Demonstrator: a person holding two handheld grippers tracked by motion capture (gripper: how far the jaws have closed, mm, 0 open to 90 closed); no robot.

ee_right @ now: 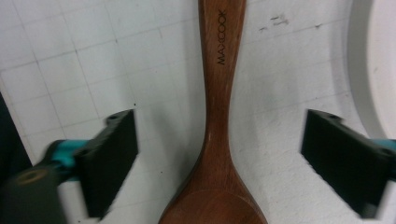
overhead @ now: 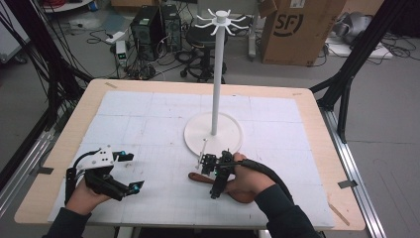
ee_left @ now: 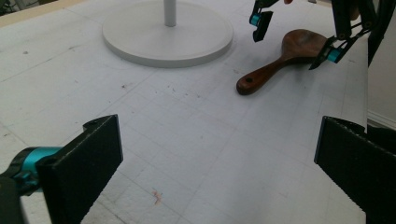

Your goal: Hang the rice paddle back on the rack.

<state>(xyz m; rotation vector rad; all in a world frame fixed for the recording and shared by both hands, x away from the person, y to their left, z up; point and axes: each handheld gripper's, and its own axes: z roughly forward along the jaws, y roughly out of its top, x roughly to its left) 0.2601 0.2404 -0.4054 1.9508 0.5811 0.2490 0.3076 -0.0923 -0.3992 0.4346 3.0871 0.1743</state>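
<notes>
Wooden spoon [ee_right: 219,121]: dark reddish-brown, smooth, "MAXCOOK" stamped on handle, hole near handle end, shallow bowl. Lies flat on white gridded mat [overhead: 148,129], between jaws of right gripper [ee_right: 219,154], neck clear of both pads; jaws wide apart, straddling, no contact. Left gripper [ee_left: 215,163]: jaws open, empty, spoon well ahead. White stand base [overhead: 198,136] just beyond right gripper.
</notes>
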